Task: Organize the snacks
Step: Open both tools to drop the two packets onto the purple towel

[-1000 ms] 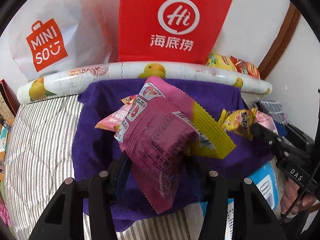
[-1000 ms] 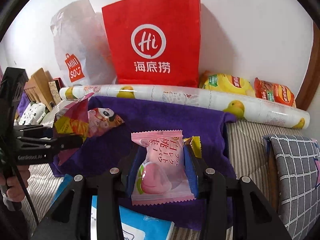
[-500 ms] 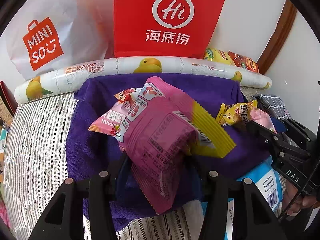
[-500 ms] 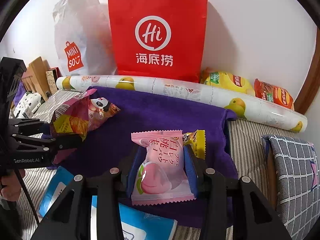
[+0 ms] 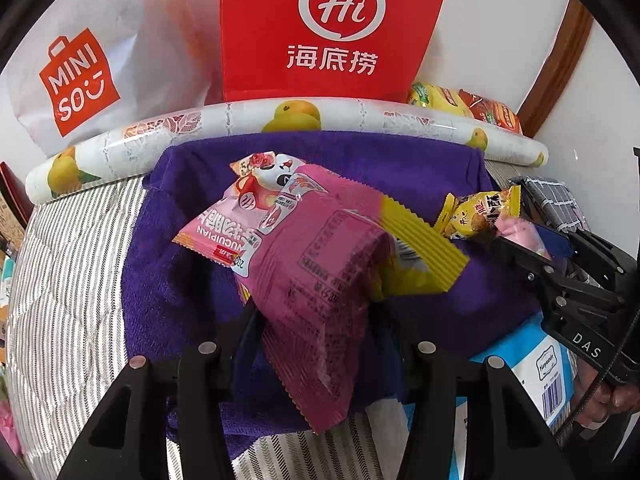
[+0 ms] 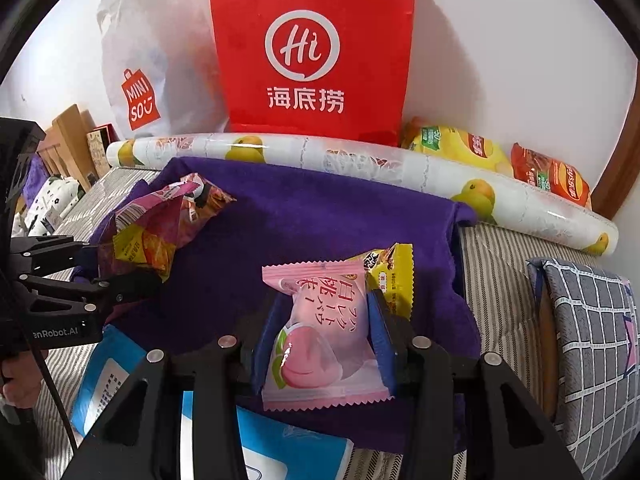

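Observation:
My left gripper (image 5: 316, 320) is shut on a magenta snack packet with a yellow end (image 5: 320, 280) and holds it above the purple towel (image 5: 180, 280). A pink packet with a panda face (image 5: 248, 208) lies on the towel just beyond it. My right gripper (image 6: 324, 332) is shut on a pale pink peach snack packet (image 6: 320, 340), with a small yellow packet (image 6: 394, 272) beside it. In the right wrist view the left gripper (image 6: 132, 276) holds its magenta packet (image 6: 152, 232) at the left. In the left wrist view the right gripper (image 5: 520, 248) is at the right.
A red paper bag (image 6: 312, 52) and a white MINISO bag (image 6: 144, 80) stand against the wall behind a fruit-print roll (image 6: 360, 160). Yellow and orange chip bags (image 6: 500, 156) lie at the back right. A blue pack (image 6: 112, 380) lies near. A checked cushion (image 6: 592, 340) is on the right.
Both grippers moved forward and lower over the purple towel, still holding their packets. The panda packet beyond the left gripper shows more fully.

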